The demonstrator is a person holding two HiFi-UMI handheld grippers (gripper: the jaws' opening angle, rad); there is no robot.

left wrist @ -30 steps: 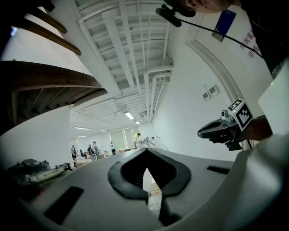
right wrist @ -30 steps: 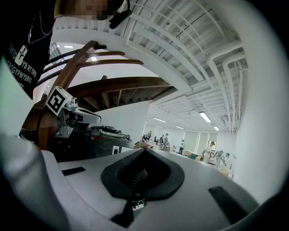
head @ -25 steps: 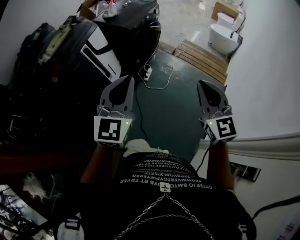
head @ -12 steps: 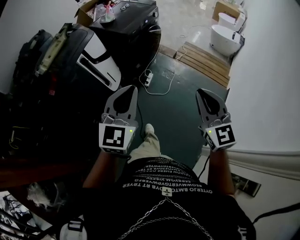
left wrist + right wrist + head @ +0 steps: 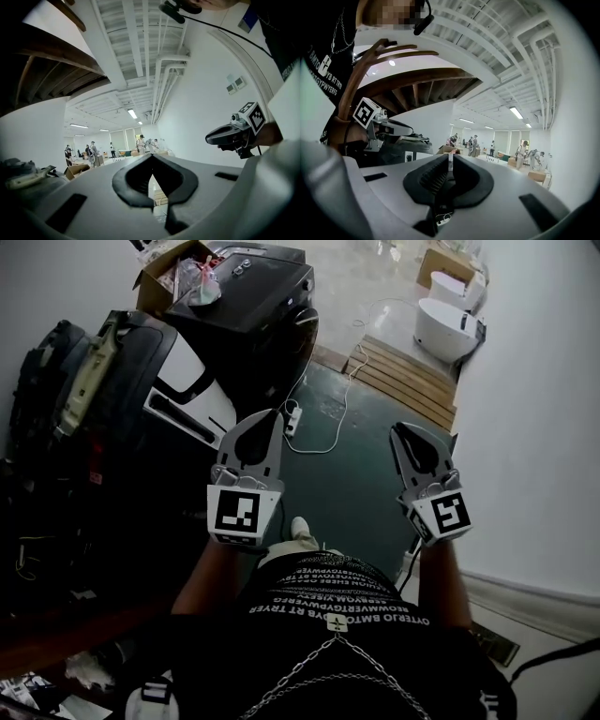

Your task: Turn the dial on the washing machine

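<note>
A black machine [image 5: 267, 301] stands ahead at the top of the head view. It has small round knobs [image 5: 239, 265] on its top panel. Both grippers are held level over the green floor, well short of the machine and touching nothing. My left gripper [image 5: 269, 416] points toward the machine's lower corner; its jaw tips meet in the left gripper view [image 5: 152, 161], with nothing held. My right gripper [image 5: 401, 430] is off to the right; its jaws have just been opening, and a thin empty slit shows between them [image 5: 450, 159].
Dark bags and cases [image 5: 84, 418] are piled along the left. A cardboard box [image 5: 164, 273] sits beside the machine. A power strip with a white cable [image 5: 292, 413] lies on the floor. A wooden slatted platform [image 5: 403, 367] and a white tub [image 5: 450, 315] are ahead, and a white wall [image 5: 544, 446] runs along the right.
Both grippers have advanced together toward the black machine, which now shows more fully. The bags at the left have slid back, and a shoe has appeared below the grippers.
</note>
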